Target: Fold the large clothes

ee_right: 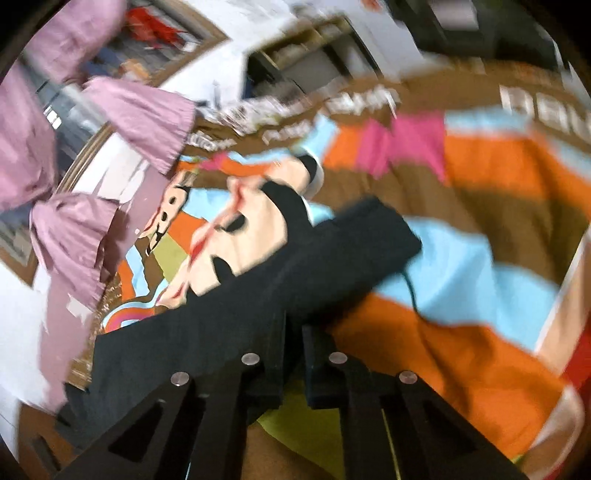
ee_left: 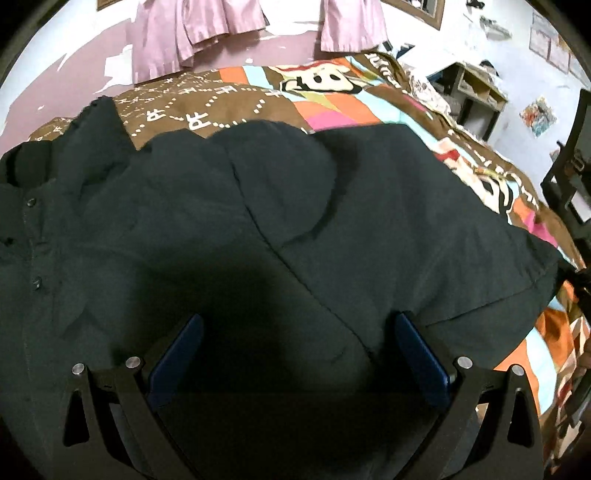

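Observation:
A large dark jacket point(ee_left: 332, 203) lies spread over the bed and fills most of the left wrist view; its snap buttons point(ee_left: 31, 201) run down the left side. Low over the jacket, my left gripper point(ee_left: 299, 317) is open, its blue pads point(ee_left: 177, 354) wide apart with only flat cloth beneath them. In the blurred right wrist view, a dark band of the jacket point(ee_right: 351, 240) stretches from lower left to the middle. My right gripper point(ee_right: 294, 325) is shut, with that cloth pinched between its fingers.
The bed carries a colourful cartoon bedspread point(ee_left: 332, 107) in brown, orange and blue point(ee_right: 480, 184). Pink curtains point(ee_left: 199, 33) hang at the far wall. A shelf unit point(ee_left: 476, 92) stands at the back right, and a dark frame point(ee_left: 569, 177) stands by the bed's right edge.

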### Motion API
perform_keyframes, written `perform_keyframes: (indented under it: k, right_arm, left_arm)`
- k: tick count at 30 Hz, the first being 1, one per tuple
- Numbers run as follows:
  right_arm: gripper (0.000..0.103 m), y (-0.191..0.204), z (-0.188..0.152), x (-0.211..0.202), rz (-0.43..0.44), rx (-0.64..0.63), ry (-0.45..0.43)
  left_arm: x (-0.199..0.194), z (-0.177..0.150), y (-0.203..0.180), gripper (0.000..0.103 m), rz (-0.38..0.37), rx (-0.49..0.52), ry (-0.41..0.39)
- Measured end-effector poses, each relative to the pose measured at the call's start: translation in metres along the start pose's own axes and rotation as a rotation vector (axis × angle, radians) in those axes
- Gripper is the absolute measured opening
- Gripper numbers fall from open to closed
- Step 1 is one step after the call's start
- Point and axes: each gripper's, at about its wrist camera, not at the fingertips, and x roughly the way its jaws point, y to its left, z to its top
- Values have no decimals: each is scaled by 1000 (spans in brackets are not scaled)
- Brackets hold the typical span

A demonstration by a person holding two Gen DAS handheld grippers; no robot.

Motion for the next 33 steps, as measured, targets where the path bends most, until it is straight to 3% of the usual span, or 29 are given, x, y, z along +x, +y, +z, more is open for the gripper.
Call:
perform_keyframes:
  k: [6, 10, 17, 20, 24, 28, 33]
  right_arm:
    - [5, 76, 2, -39, -31, -292, -177]
    - [5, 133, -12, -57, 20, -473, -254]
    - [5, 249, -97, -84, 177, -942, -348]
    - [5, 286, -144, -90, 286, -1098, -275]
    - [5, 313, -203, -88, 349, -1267, -179]
    - [4, 328, -264, -77, 369, -1438, -85]
    - [5, 317, -331, -65, 342, -1626, 39]
  left_arm:
    - [-38, -1, 13, 101, 67, 51, -46]
    - [-81, -12, 41, 101, 111, 30, -71]
    - [-180, -48, 108, 101, 102, -117, -107]
    - [-214, -66, 137, 101, 66, -183, -122]
    - [-250, -95, 182, 101, -45, -325, -141]
    - [-260, -117, 214, 101, -154, -406, -139]
    - [-245, -133, 223, 101, -271, -419, -125]
